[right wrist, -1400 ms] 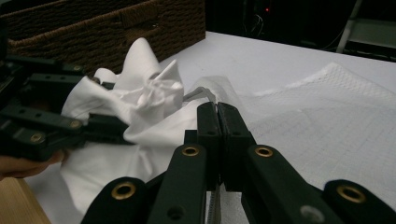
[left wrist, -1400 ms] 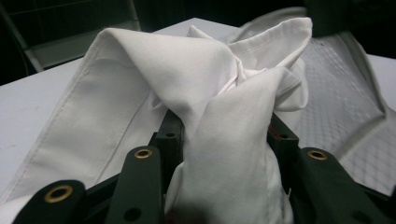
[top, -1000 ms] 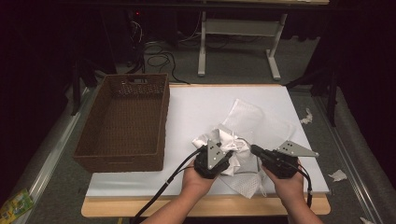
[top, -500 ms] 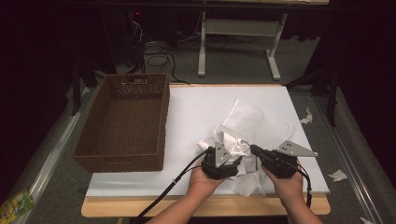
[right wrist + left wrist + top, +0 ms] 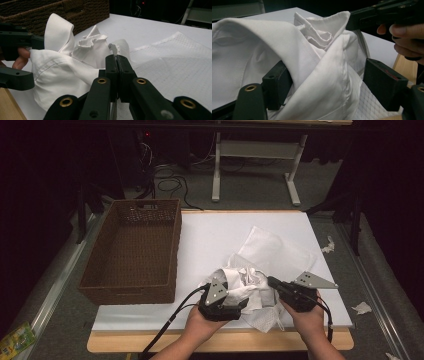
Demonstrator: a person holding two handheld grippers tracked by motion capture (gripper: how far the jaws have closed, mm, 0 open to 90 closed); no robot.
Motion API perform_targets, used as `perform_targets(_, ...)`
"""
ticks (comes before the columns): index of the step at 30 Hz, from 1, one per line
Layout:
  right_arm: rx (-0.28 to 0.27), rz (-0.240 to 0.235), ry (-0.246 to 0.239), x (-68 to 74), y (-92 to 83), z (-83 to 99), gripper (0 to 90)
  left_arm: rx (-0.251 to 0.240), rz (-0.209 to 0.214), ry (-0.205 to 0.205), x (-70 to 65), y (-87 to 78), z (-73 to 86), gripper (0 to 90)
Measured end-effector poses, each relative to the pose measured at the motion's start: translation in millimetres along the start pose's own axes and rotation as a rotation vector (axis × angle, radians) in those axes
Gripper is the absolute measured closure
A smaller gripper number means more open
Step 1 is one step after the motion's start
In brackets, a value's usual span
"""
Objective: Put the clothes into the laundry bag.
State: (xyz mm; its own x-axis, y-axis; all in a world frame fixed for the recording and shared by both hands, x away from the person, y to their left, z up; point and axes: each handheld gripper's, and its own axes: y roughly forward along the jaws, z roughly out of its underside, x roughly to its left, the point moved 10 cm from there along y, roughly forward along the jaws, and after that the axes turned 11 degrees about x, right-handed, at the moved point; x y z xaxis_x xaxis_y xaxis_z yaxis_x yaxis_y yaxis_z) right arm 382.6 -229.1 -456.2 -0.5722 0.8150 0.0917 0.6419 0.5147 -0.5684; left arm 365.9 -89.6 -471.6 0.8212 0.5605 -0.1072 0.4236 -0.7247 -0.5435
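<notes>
A crumpled white shirt (image 5: pixel 245 280) lies at the table's front middle, partly on a white mesh bag (image 5: pixel 280 252). My left gripper (image 5: pixel 239 301) is open, its jaws having just been opening. A thick shirt fold (image 5: pixel 322 75) sits between them: the left pad (image 5: pixel 278 83) touches it and the right pad (image 5: pixel 384 86) stands apart. My right gripper (image 5: pixel 116 58) is shut on a thin grey-white edge (image 5: pixel 113 48) of the mesh bag (image 5: pixel 175 60). In the high view that gripper (image 5: pixel 272 281) is just right of the shirt. Its tip (image 5: pixel 352 21) meets the cloth in the left gripper view.
An empty brown wicker basket (image 5: pixel 131 285) stands on the left of the white table top (image 5: pixel 215 230), close to the shirt (image 5: pixel 65 67). The wooden front edge (image 5: pixel 260 340) runs under both hands. Paper scraps (image 5: pixel 361 308) lie right of the table.
My left gripper went a little right, then back left toward the front edge, and the shirt bundle shifted with it. The right gripper has kept still.
</notes>
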Motion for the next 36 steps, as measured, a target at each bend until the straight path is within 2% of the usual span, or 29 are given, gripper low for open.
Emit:
perform_targets(3,0.0,-0.001,0.011,-2.1,-0.7,0.7,89.8,-0.018,-0.024,0.016,3.6,-4.9,-3.6,25.5)
perform_targets(6,-0.003,-0.004,0.013,-2.6,-1.1,0.6,89.8,-0.058,-0.037,-0.006,11.1,-14.0,-10.6,26.4)
perform_targets(10,-0.003,-0.003,0.009,-2.3,-0.7,0.2,89.8,-0.058,-0.055,-0.017,18.6,-17.7,-11.5,25.9)
perform_targets(14,-0.006,-0.001,0.008,-2.0,-2.0,-0.1,89.7,-0.083,-0.065,-0.021,23.2,-33.1,-16.7,26.3)
perform_targets(16,-0.007,-0.001,0.009,-2.4,-2.6,0.1,89.7,-0.103,-0.085,-0.011,26.0,-41.2,-17.8,27.5)
perform_targets(17,-0.007,-0.001,0.006,-2.9,-2.4,0.1,89.8,-0.11,-0.111,-0.01,29.2,-44.8,-18.3,27.3)
perform_targets(20,-0.004,-0.003,0.01,-2.4,-1.5,0.3,89.7,-0.13,-0.131,-0.024,37.3,-48.6,-20.1,26.8)
perform_targets(23,-0.002,-0.003,0.008,-0.6,-0.9,0.2,89.8,-0.099,-0.138,-0.024,44.2,-36.7,-13.7,25.3)
perform_targets(27,-0.001,-0.004,0.002,-0.2,0.2,0.2,89.7,-0.016,-0.076,-0.05,42.4,-8.7,-0.8,22.4)
perform_targets(31,0.004,-0.004,0.002,0.3,2.1,1.0,89.7,0.062,-0.018,-0.039,33.3,19.4,5.2,20.4)
perform_targets(32,0.007,-0.003,0.002,0.6,2.5,1.5,89.7,0.073,0.003,-0.02,28.8,24.1,6.7,22.6)
perform_targets(33,0.01,-0.002,0.004,0.8,3.2,1.8,89.7,0.086,0.007,0.005,24.3,28.5,8.9,29.7)
perform_targets(34,0.012,-0.004,0.004,1.2,3.9,2.2,89.7,0.107,0.003,0.027,19.7,33.0,11.1,38.3)
perform_targets(36,0.014,-0.006,0.002,2.3,5.7,2.3,89.8,0.13,-0.003,0.053,12.0,39.1,12.4,48.4)
